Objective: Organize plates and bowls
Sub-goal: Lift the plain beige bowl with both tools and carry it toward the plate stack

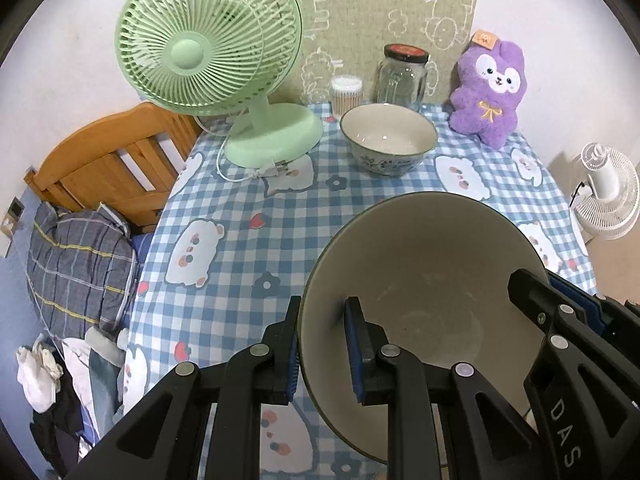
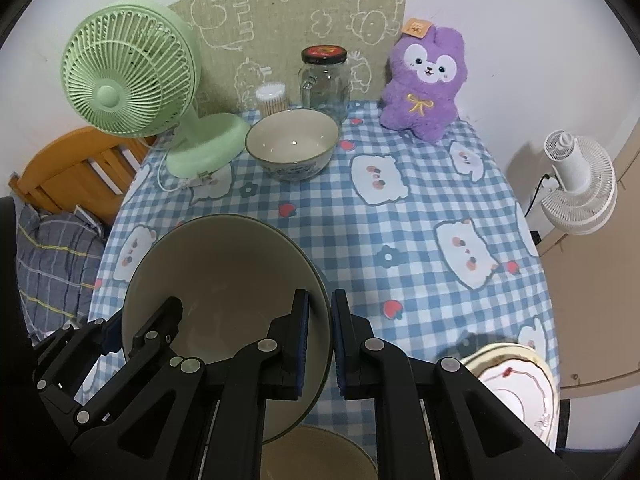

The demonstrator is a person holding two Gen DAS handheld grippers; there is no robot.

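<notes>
A large cream bowl (image 1: 432, 272) (image 2: 224, 276) with a dark rim hangs tilted above the checked tablecloth. My left gripper (image 1: 325, 350) (image 2: 141, 317) is shut on its left rim, one finger inside and one outside. On the opposite rim my right gripper (image 2: 320, 332) (image 1: 547, 286) is shut the same way. A smaller bowl (image 1: 388, 138) (image 2: 292, 144) with a blue pattern stands at the back of the table. Stacked plates (image 2: 520, 388) with a floral edge lie at the table's near right corner. Another bowl's rim (image 2: 320, 446) shows below the held one, mostly hidden by my fingers.
A green desk fan (image 1: 208, 40) (image 2: 128, 76) stands back left with its cord on the cloth. A glass jar (image 1: 402, 76), a cotton-swab tub (image 1: 346, 94) and a purple plush toy (image 1: 490, 92) line the wall. A white floor fan (image 2: 576, 184) stands off the right edge, a wooden bed frame (image 1: 108, 164) on the left.
</notes>
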